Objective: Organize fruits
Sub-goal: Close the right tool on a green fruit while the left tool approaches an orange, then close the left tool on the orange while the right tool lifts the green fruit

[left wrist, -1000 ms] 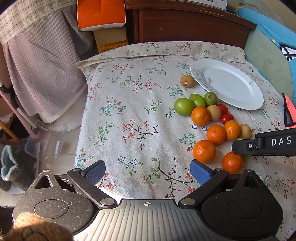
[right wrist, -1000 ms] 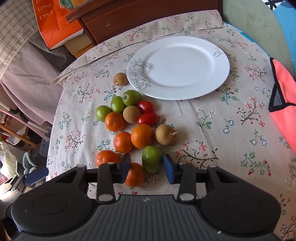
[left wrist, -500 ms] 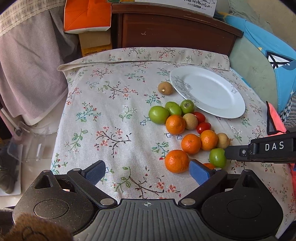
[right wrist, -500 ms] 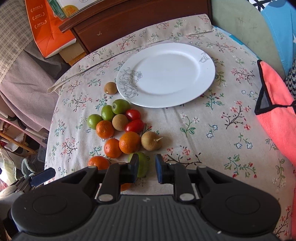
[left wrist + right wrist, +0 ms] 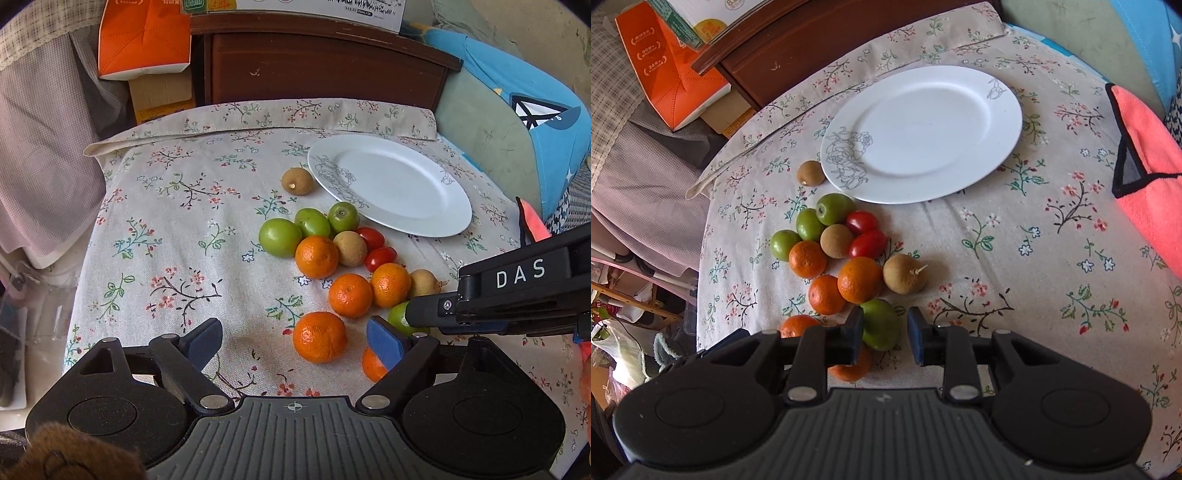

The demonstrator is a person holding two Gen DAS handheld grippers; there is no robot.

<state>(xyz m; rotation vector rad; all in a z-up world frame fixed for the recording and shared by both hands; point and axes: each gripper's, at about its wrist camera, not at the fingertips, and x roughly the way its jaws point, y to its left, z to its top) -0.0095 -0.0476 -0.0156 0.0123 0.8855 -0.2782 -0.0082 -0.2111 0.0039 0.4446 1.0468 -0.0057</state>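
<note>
A cluster of oranges, green fruits, brown longans and red tomatoes lies on the floral cloth in front of a white plate (image 5: 923,133), which holds nothing. My right gripper (image 5: 885,334) is partly open around a green fruit (image 5: 881,325); the left pad is against it, the right pad stands a little off. In the left wrist view the right gripper (image 5: 417,317) reaches in from the right over that green fruit (image 5: 397,317). My left gripper (image 5: 295,341) is open and empty, low over the cloth, with an orange (image 5: 320,336) between its fingers' line.
A pink cloth (image 5: 1152,173) lies at the table's right edge. A dark wooden cabinet (image 5: 321,66), an orange box (image 5: 144,40) and a cardboard box stand behind the table. One longan (image 5: 297,181) sits apart by the plate's left rim.
The right gripper's jaws closed narrowly half a second ago and now stand wider around the green fruit. The left gripper's view has shifted, with the fruit cluster now more central and closer.
</note>
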